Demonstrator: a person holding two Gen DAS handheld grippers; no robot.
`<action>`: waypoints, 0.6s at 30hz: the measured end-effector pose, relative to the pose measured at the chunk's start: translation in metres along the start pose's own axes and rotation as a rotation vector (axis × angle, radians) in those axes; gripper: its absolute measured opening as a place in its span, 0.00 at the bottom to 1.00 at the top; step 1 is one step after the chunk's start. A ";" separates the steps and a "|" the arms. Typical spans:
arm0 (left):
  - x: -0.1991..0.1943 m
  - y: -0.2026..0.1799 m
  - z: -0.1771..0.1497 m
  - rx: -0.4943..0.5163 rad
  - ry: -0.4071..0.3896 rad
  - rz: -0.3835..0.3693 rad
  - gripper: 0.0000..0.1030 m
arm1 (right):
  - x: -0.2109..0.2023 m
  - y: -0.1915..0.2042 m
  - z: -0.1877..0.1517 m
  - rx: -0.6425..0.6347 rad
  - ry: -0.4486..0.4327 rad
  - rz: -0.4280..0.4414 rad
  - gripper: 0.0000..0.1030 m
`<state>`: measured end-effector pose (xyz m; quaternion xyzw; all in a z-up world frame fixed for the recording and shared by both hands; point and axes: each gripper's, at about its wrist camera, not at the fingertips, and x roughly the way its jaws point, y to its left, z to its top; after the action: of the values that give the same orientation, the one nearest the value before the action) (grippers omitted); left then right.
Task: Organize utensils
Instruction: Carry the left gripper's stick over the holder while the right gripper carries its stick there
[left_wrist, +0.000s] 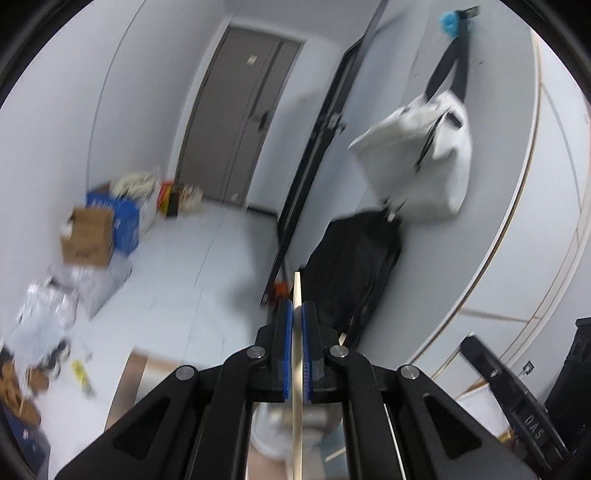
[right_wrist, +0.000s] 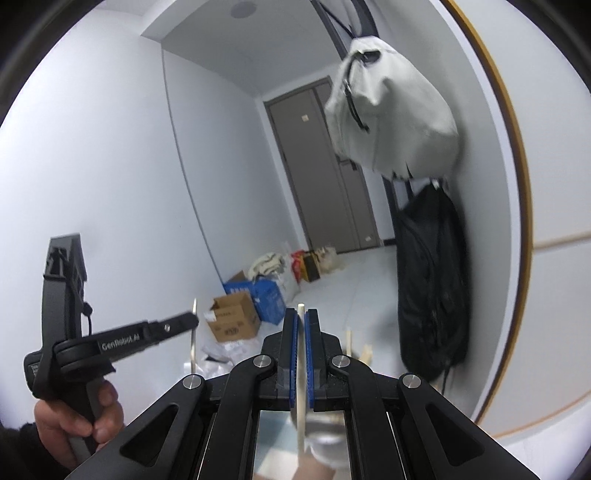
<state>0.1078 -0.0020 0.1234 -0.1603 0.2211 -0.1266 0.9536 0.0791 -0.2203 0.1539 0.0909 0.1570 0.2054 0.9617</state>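
Clamped between the blue pads of the left gripper (left_wrist: 297, 314) is a thin pale wooden utensil (left_wrist: 296, 369), seen edge-on, its tip poking just past the fingertips. Beside it, the right gripper (right_wrist: 301, 318) is shut on a slim pale stick (right_wrist: 301, 369) that likewise runs up between its pads. From the right wrist view, a hand (right_wrist: 74, 417) grips the left tool's handle. Beyond, a black backpack (right_wrist: 432, 295) and a white bag (right_wrist: 395, 118) hang on the wall, cardboard boxes (right_wrist: 236, 319) and blue cartons clutter the floor, and a grey door (right_wrist: 332, 166) closes the far end.
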 end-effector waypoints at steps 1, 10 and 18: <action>0.005 -0.004 0.007 0.006 -0.028 -0.008 0.01 | 0.004 -0.001 0.007 -0.003 -0.001 0.001 0.03; 0.058 -0.011 0.028 0.065 -0.141 -0.053 0.01 | 0.050 -0.006 0.044 -0.061 0.001 -0.016 0.03; 0.078 -0.001 0.020 0.081 -0.139 -0.042 0.01 | 0.078 -0.015 0.047 -0.062 0.009 -0.030 0.03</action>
<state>0.1844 -0.0219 0.1107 -0.1347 0.1454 -0.1442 0.9695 0.1682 -0.2054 0.1735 0.0578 0.1561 0.1962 0.9663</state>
